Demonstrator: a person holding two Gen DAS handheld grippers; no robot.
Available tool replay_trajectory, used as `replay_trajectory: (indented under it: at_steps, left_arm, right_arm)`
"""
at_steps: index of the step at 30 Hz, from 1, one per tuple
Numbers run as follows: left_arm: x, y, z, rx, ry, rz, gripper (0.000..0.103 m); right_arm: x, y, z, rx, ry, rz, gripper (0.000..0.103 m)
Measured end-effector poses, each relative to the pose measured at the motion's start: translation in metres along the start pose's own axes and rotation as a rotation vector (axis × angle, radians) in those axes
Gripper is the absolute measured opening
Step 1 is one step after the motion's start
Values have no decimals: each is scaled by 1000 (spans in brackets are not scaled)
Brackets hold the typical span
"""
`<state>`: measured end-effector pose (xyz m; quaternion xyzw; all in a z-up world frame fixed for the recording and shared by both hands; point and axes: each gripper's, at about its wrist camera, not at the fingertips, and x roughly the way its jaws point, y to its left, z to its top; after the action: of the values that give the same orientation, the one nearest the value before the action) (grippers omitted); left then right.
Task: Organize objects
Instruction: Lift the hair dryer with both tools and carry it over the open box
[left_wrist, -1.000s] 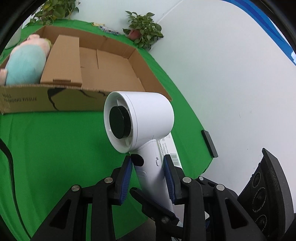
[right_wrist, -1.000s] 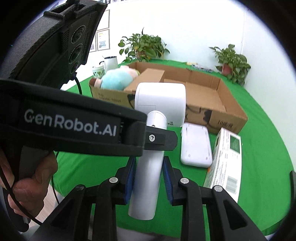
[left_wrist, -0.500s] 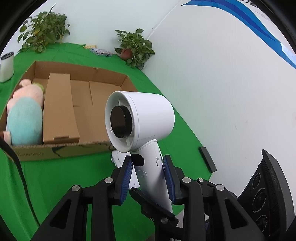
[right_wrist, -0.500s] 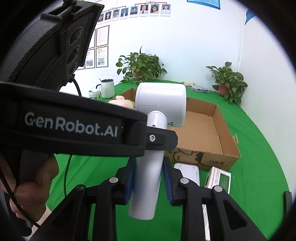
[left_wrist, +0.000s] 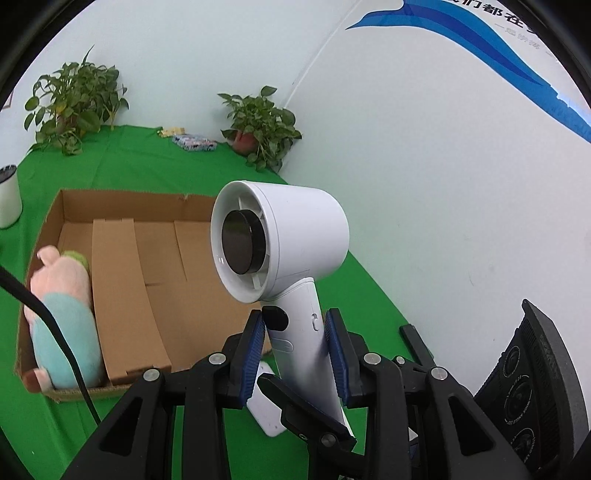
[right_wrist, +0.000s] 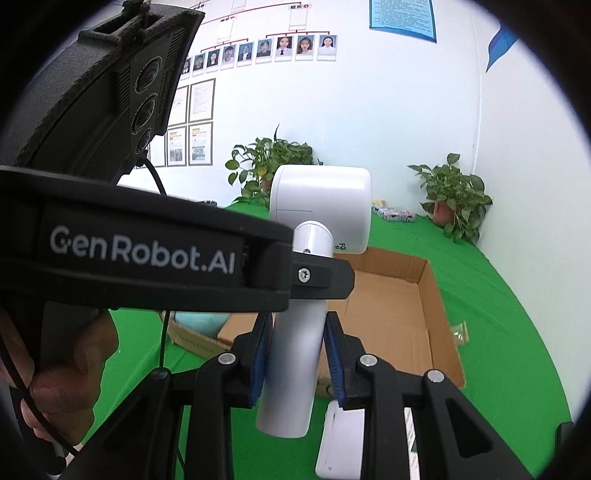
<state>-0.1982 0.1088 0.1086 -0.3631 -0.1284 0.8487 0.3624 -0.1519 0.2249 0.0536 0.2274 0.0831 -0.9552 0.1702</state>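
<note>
Both grippers clamp the same white hair dryer (left_wrist: 291, 236) by its handle. The left gripper (left_wrist: 297, 350) has its blue pads pressed on the handle just below the barrel, at the lower centre of the left wrist view, and the right gripper (right_wrist: 299, 350) pinches the handle lower down, at the lower centre of the right wrist view. The dryer stands nearly upright in the air, its round end with the dark disc facing the left camera.

Compared with a second ago, the whole bundle sits higher. In the left view the cardboard box (left_wrist: 147, 206) has slid from the top of the frame to the middle left, so its floor and far wall now show from above. The plush toy (left_wrist: 62, 314) lies along the box's left wall, beside a folded cardboard piece (left_wrist: 122, 295). More of the green cloth (left_wrist: 147, 158) and both potted plants (left_wrist: 262, 125) at the back have come into sight.

In the right view the box has dropped from mid-frame to the lower right, behind the dryer's handle. The white flat device (right_wrist: 340, 443) on the cloth, earlier in full sight beside the box, now peeks out at the bottom edge behind the right finger. A hand (right_wrist: 59, 373) grips the left tool's handle at the lower left, as before.
</note>
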Motion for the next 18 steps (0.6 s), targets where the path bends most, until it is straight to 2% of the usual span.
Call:
replay_trajectory:
  at_steps: [12, 18]
  left_arm:
    - [-11, -9, 46, 23, -31, 30, 31]
    - [-9, -8, 67, 43, -30, 40, 31]
  right_arm:
    - [16, -6, 36, 3, -43, 20, 27]
    - [14, -10, 41, 4, -53, 24, 27]
